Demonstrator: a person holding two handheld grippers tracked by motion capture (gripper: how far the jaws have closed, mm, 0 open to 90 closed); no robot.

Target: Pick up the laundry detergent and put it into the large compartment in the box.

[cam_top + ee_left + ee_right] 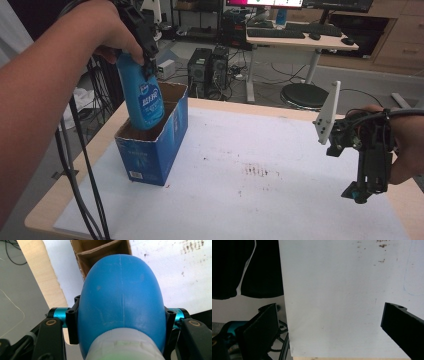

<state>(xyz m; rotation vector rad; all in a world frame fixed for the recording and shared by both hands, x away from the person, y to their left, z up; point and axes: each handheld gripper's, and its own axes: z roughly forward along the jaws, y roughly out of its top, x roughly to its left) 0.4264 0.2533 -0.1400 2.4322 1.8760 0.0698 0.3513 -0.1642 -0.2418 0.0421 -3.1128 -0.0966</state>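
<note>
Left gripper (pixel 145 57): jaws clamped on the neck end of a blue bottle (pixel 144 97), held upright, base dipped into the open top of a blue box (pixel 155 145) at the left of the white mat (pixel 260 200). Right gripper (pixel 367 167): jaws apart, empty, above the mat's right edge, well apart from the box. Step judged: bottle going into the box, though lifting out cannot be excluded; next move calls for straight vertical travel, clear of the cardboard walls, before any release.
</note>
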